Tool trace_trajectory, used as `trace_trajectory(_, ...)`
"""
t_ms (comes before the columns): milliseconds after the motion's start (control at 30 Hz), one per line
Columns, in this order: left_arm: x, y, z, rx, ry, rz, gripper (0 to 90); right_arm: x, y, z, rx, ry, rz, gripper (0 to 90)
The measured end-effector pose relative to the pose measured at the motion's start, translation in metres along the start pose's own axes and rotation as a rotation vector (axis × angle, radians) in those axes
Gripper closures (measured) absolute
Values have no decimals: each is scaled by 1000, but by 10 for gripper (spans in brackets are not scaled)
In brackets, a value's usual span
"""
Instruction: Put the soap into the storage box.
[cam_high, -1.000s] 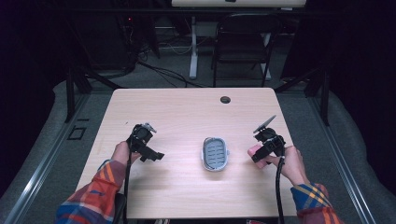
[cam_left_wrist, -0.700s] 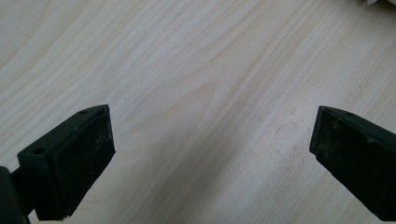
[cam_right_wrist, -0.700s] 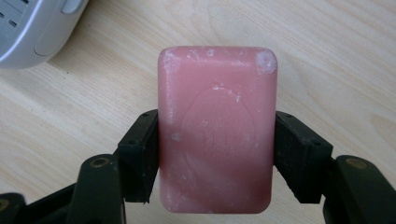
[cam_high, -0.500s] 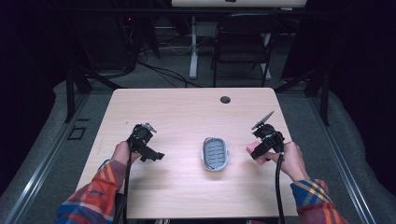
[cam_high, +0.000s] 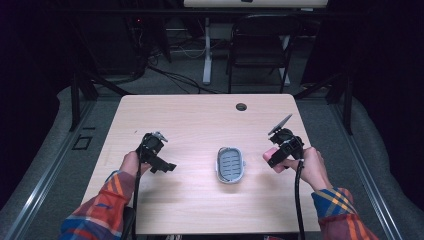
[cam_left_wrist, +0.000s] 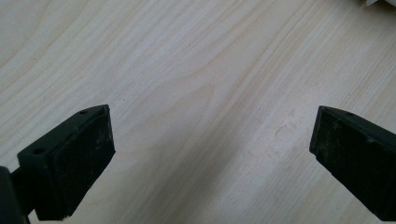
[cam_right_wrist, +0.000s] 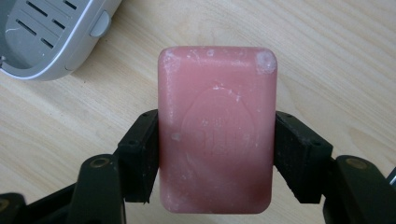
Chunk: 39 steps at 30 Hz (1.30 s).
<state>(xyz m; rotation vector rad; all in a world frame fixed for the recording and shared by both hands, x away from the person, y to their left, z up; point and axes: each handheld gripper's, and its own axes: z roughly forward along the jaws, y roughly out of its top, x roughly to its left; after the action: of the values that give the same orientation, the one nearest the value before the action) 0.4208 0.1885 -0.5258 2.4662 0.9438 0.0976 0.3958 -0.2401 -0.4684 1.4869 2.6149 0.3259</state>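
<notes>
A pink bar of soap (cam_right_wrist: 215, 126) is clamped between the two black jaws of my right gripper (cam_right_wrist: 215, 154), which is shut on its long sides. In the high view the right gripper (cam_high: 274, 156) hovers just right of a grey slotted soap dish (cam_high: 230, 164) lying mid-table, with the soap (cam_high: 270, 154) at its tip. The dish's corner (cam_right_wrist: 42, 37) lies at the upper left of the right gripper view. My left gripper (cam_high: 165, 166) rests left of the dish, its jaws wide open over bare wood (cam_left_wrist: 210, 116) with nothing between them.
The light wooden table (cam_high: 200, 120) has a round cable hole (cam_high: 241, 106) near its far edge. A dark chair (cam_high: 257, 45) and a white desk leg (cam_high: 207, 50) stand beyond the table. Cables trail from both grippers toward the near edge.
The right gripper with the soap has shifted slightly toward the dish. The left gripper has stayed where it was.
</notes>
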Motion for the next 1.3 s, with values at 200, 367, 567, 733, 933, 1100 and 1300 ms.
trace_trajectory(200,0,0,0,0,0,0,0,1,3,-3,18,2,-18,372)
trace_trajectory(367,0,0,0,0,-1,2,0,3,6,-7,13,0,-25,372)
trace_trajectory(567,0,0,0,0,-2,2,0,7,12,-12,11,-7,-41,372)
trace_trajectory(733,0,0,0,-1,-2,1,0,10,16,-15,13,-7,-51,373)
trace_trajectory(933,0,0,0,0,-2,2,0,15,20,-18,9,-12,-61,372)
trace_trajectory(1100,0,1,0,0,-3,3,0,17,22,-20,11,-13,-70,372)
trace_trajectory(1300,0,1,0,0,-3,2,0,21,26,-22,11,-11,-84,372)
